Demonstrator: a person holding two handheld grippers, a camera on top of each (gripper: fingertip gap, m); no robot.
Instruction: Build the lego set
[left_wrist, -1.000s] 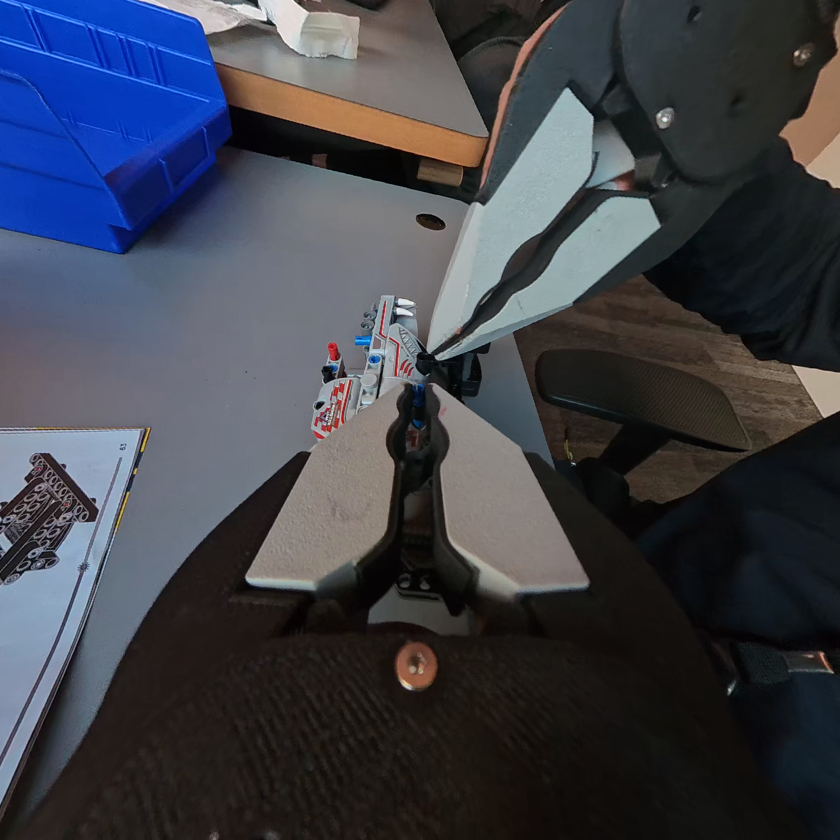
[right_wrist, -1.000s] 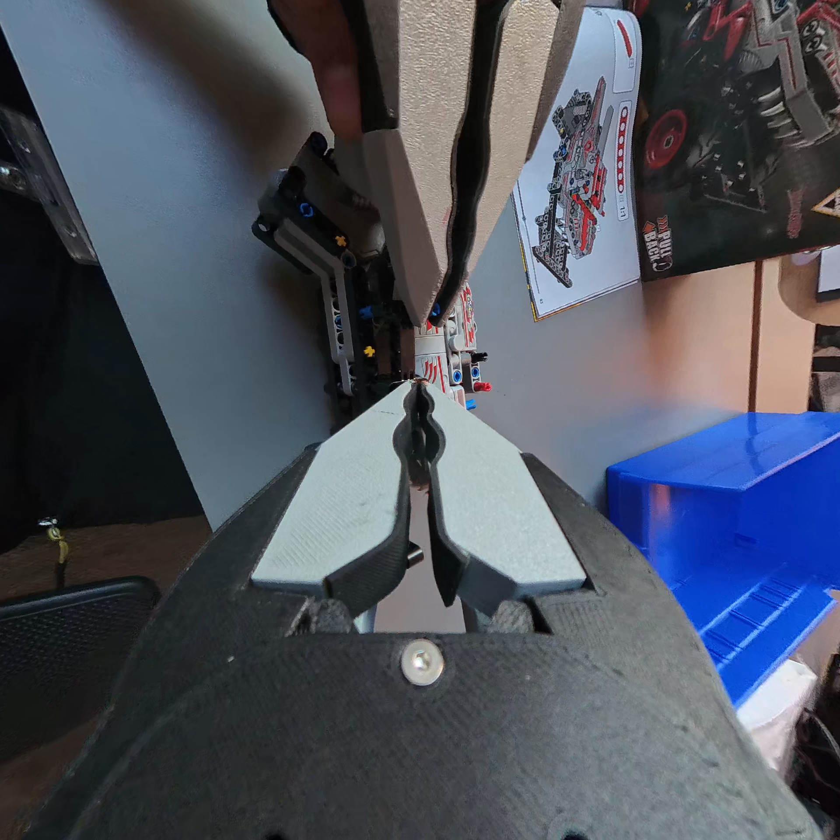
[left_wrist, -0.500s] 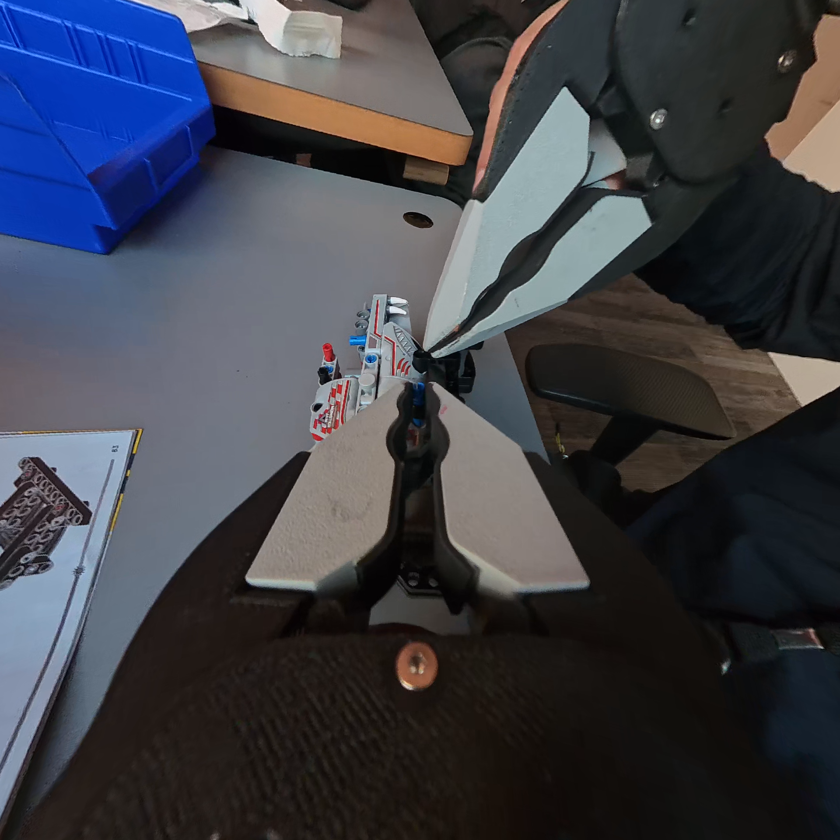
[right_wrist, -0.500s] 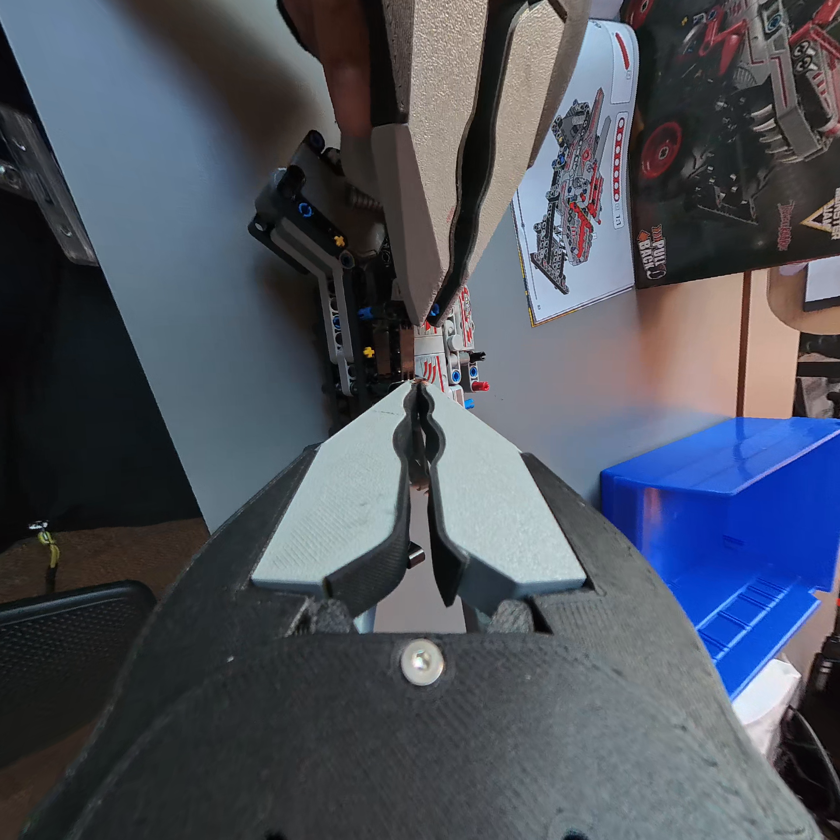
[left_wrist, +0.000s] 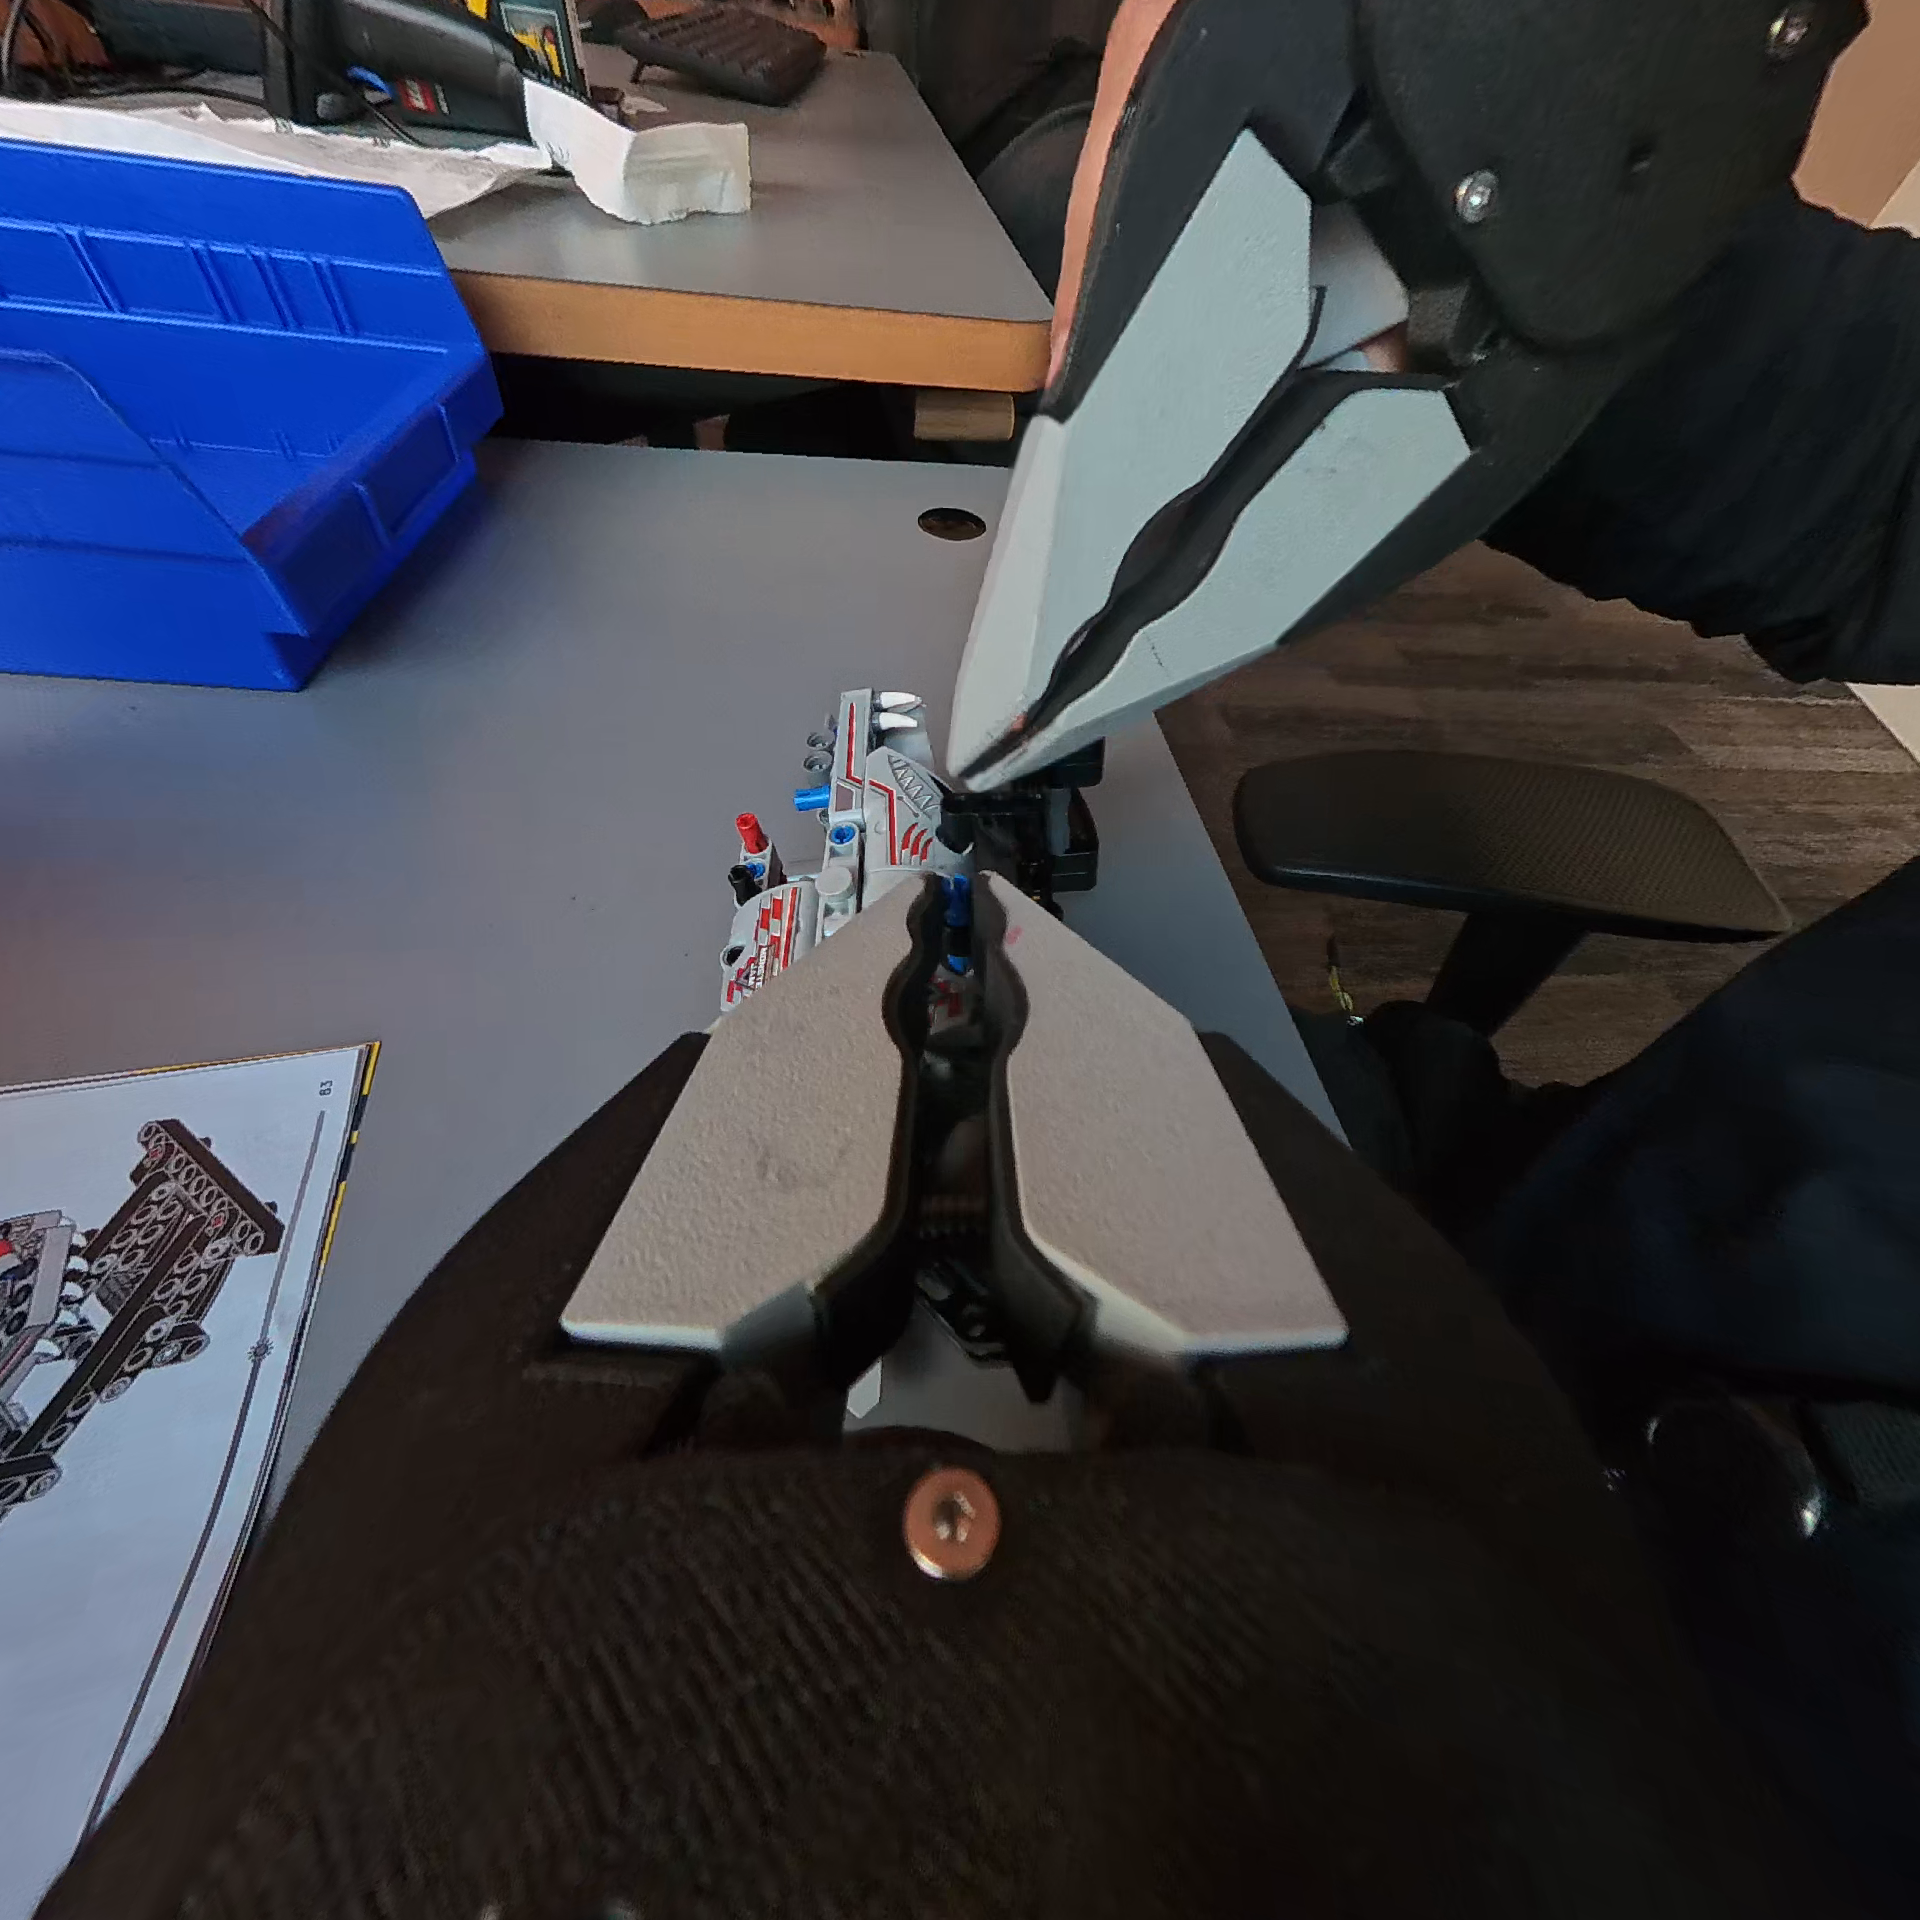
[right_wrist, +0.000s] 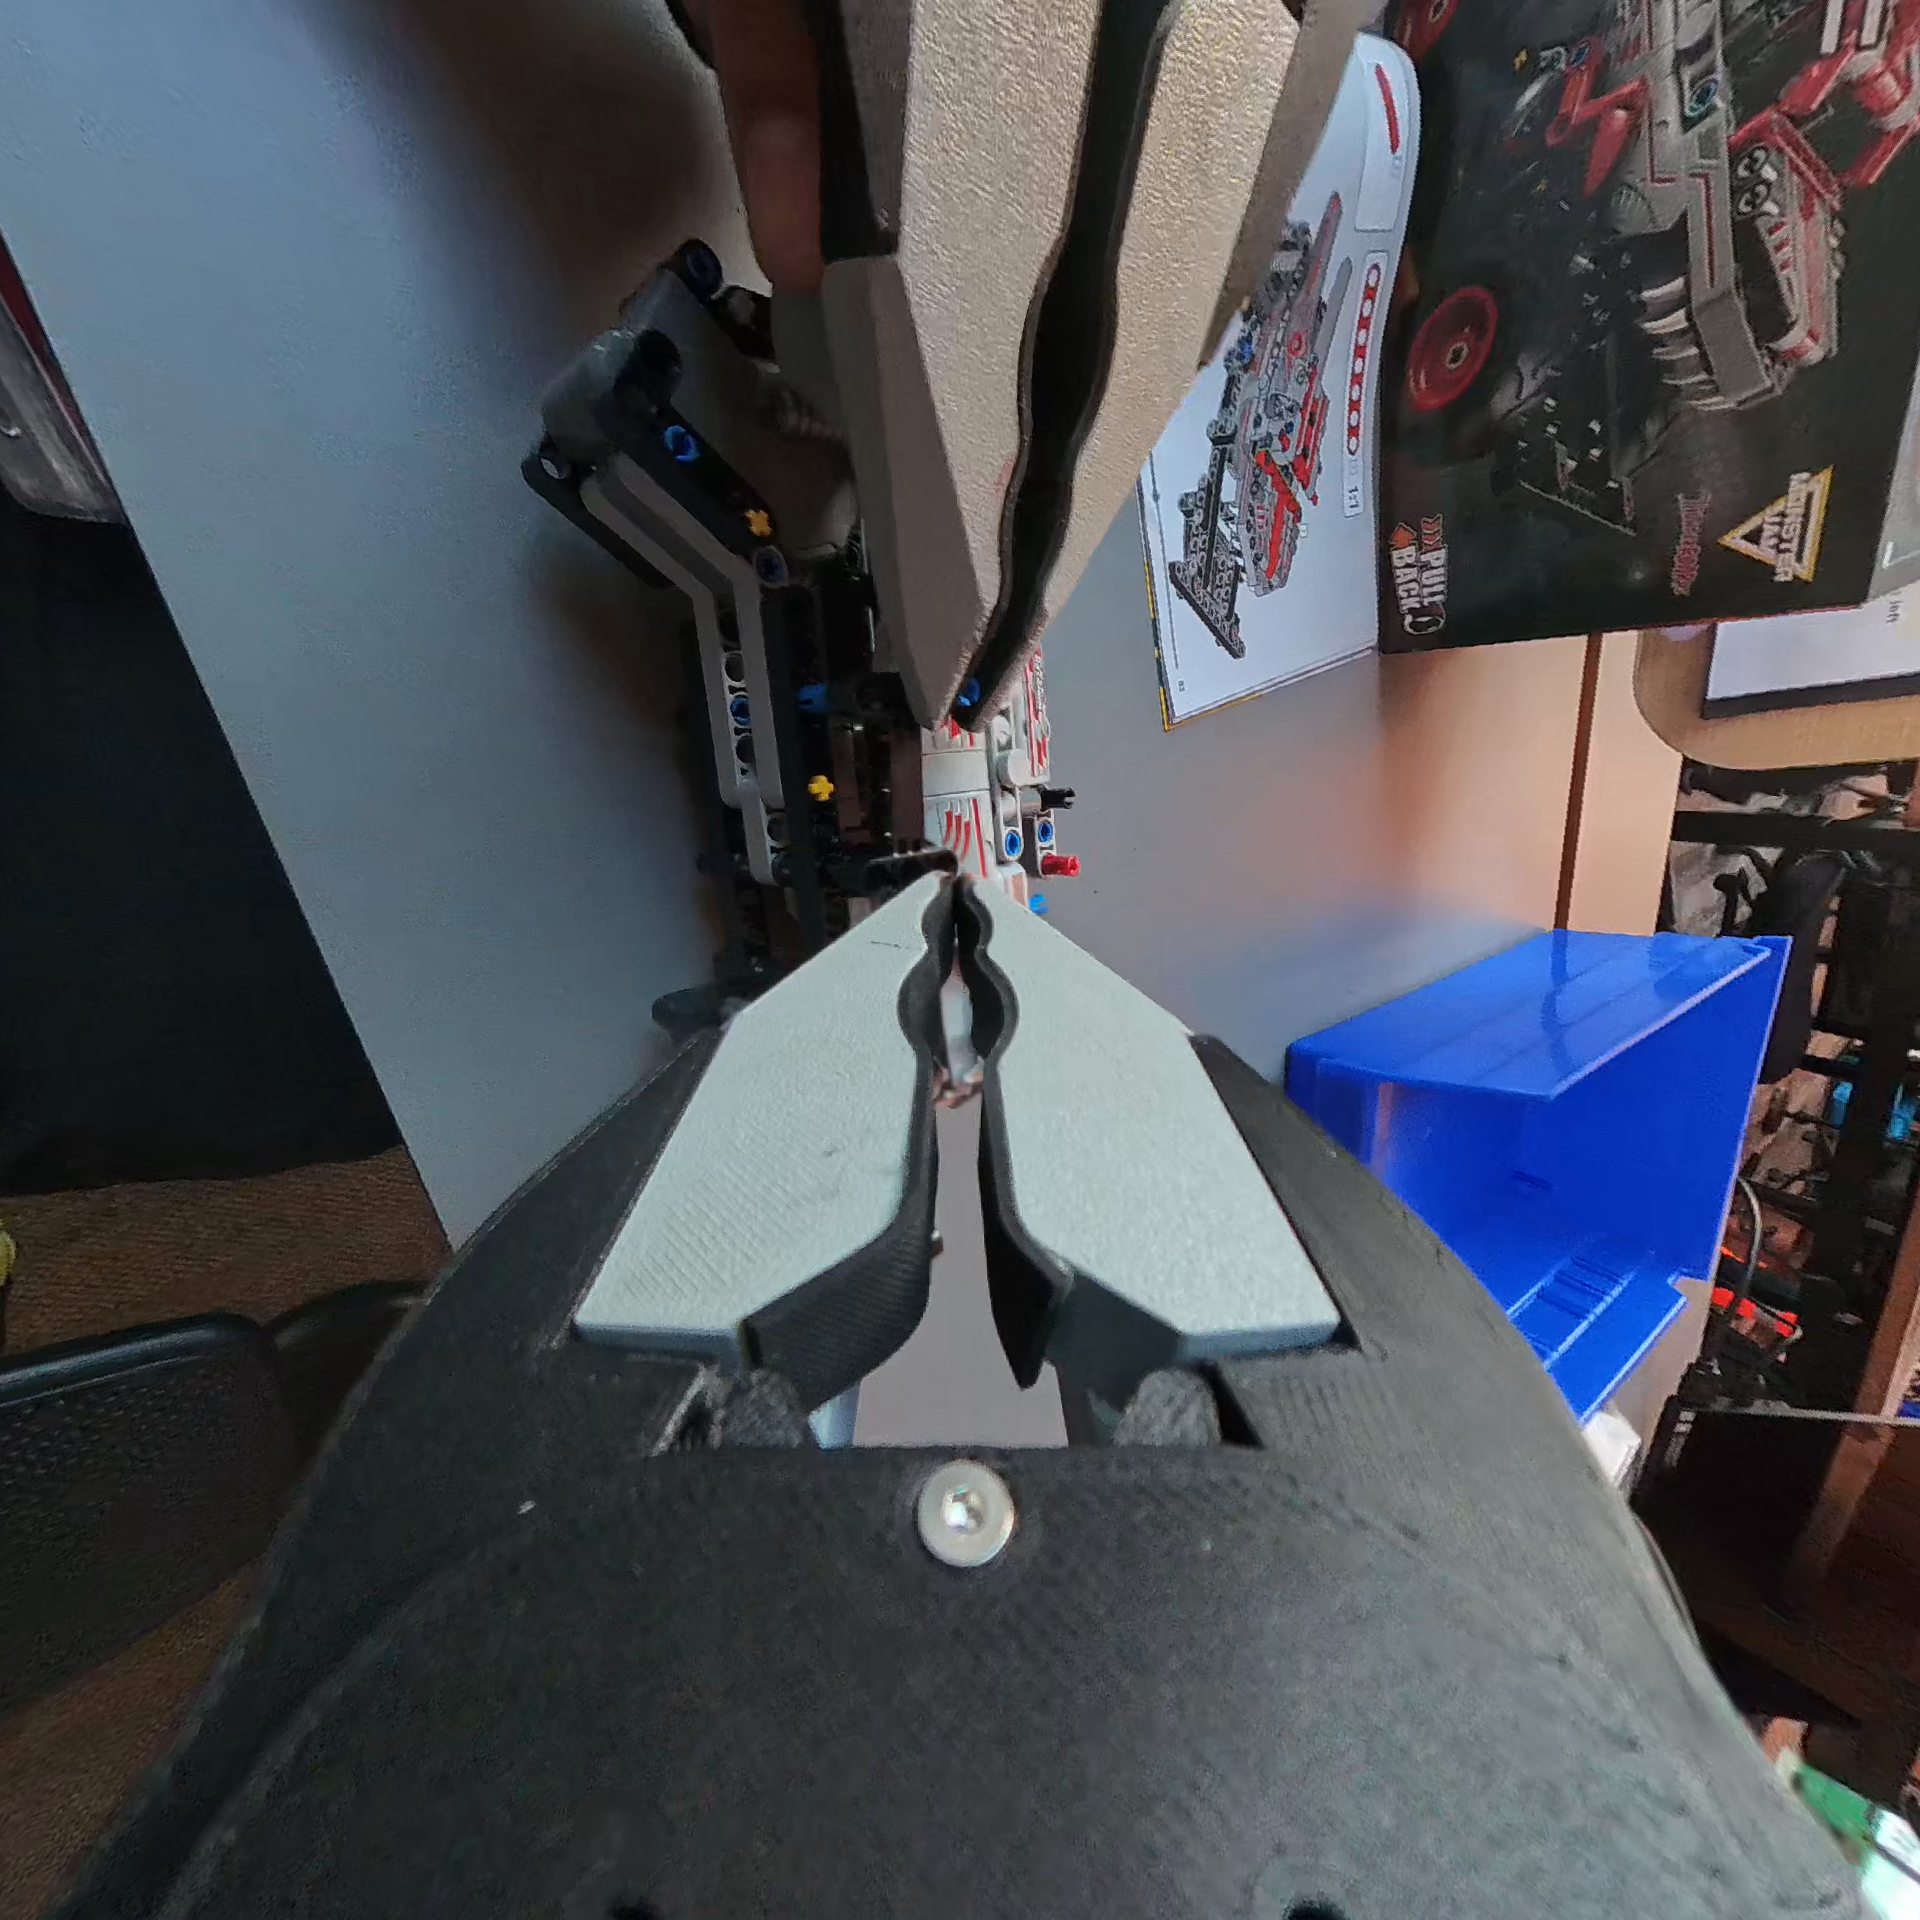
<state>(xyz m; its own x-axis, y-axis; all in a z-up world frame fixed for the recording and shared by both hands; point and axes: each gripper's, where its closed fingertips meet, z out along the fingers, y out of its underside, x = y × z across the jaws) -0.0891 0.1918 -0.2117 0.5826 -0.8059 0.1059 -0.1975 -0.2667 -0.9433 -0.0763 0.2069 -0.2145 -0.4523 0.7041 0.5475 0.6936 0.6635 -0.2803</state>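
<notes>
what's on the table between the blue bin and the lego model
Nothing: in the left wrist view the grey table is bare between the blue bin and the lego model.

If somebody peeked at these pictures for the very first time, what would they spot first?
Probably the two grey grippers meeting tip to tip in the middle: the left gripper and the right gripper, both closed over the half-built lego truck near the grey table's edge. Next, the big blue bin at the far left, and the open instruction booklet lying nearer.
</notes>
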